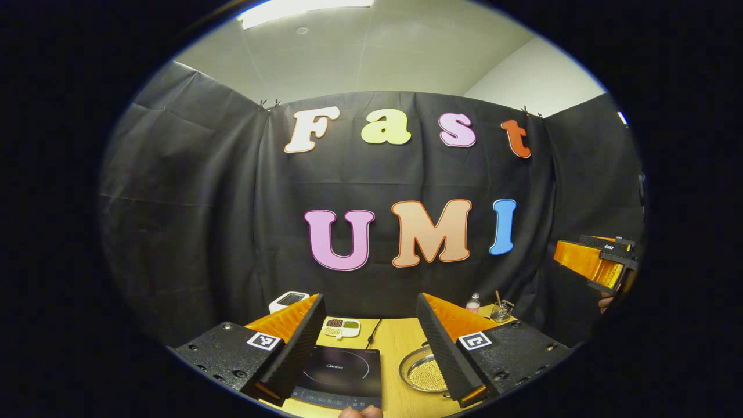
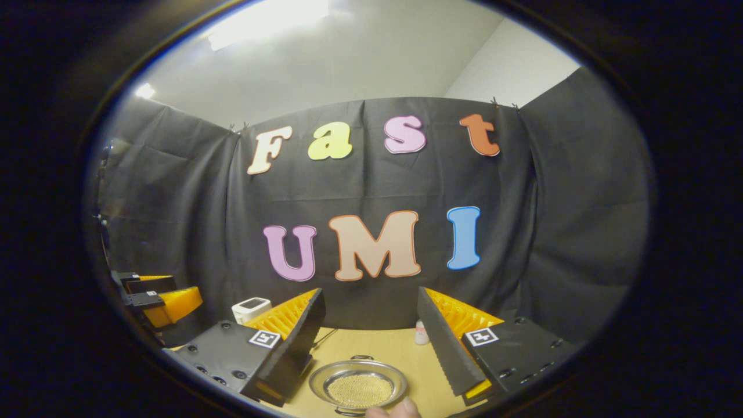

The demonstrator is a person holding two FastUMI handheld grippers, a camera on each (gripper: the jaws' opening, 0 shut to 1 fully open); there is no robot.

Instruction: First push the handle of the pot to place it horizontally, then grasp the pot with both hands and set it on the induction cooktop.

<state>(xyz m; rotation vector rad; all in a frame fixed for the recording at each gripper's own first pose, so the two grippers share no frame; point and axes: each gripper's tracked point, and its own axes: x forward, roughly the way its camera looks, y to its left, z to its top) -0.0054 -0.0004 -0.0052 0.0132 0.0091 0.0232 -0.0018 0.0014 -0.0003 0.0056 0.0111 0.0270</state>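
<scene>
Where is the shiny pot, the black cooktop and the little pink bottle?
pot (image 2: pixel 358 384): right gripper view, on its beaded inside bottom.
cooktop (image 1: pixel 342 371): left gripper view, on its dark glass top.
bottle (image 1: pixel 473 304): left gripper view, on its body.

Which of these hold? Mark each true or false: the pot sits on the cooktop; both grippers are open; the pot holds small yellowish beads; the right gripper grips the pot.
1. The pot sits on the induction cooktop. False: it rests on the table beside the cooktop.
2. The left gripper and right gripper are open. True.
3. The pot holds small yellowish beads. True.
4. The right gripper grips the pot. False: its fingers stand apart, above the pot.
</scene>
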